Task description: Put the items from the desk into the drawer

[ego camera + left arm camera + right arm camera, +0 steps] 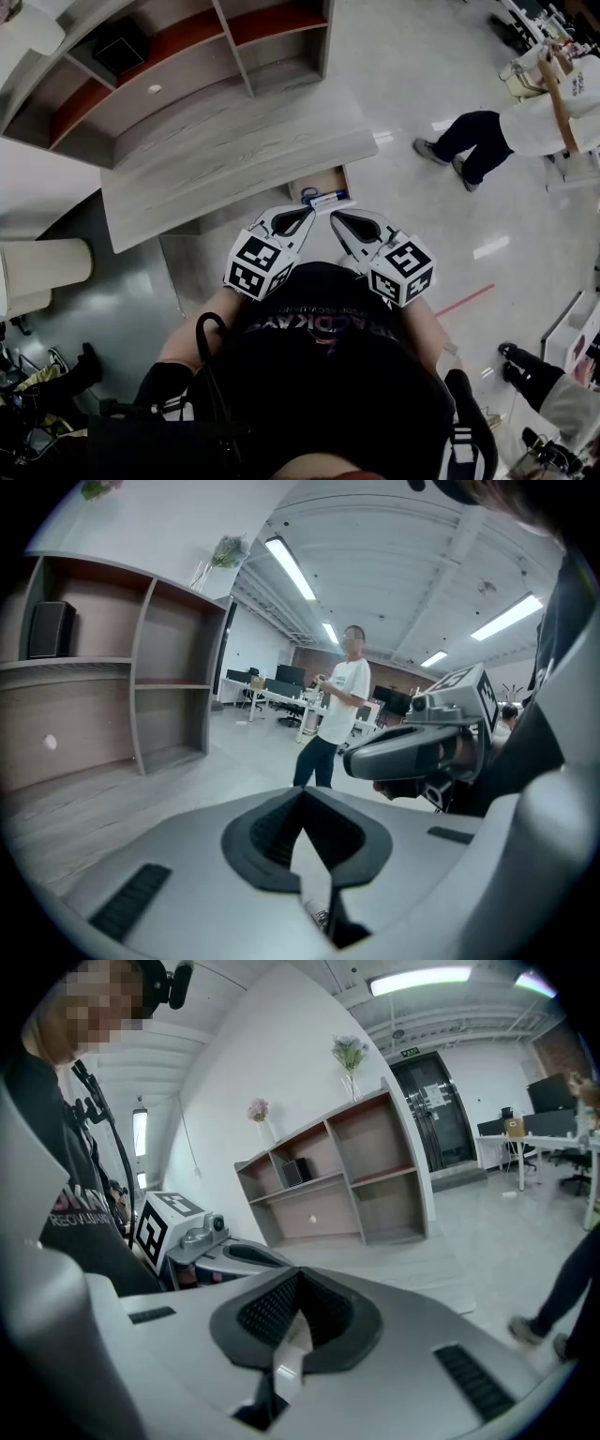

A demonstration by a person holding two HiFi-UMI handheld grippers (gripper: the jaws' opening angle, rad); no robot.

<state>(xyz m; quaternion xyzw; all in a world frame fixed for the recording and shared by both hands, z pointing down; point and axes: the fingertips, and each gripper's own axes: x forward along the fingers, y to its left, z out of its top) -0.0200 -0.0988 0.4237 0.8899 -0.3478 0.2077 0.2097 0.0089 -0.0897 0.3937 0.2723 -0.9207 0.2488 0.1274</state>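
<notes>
You hold your left gripper [298, 214] and right gripper [345, 221] clenched on nothing, side by side near your chest. Just past their tips, the small open wooden drawer [323, 178] under the grey wood-grain tabletop [234, 159] holds blue-and-white pen-like items [326, 198]. A person in a white top [525, 127] stands well off to your right

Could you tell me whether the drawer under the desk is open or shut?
Open: the drawer juts out past the desk's front edge, and a marker shows inside it.
</notes>
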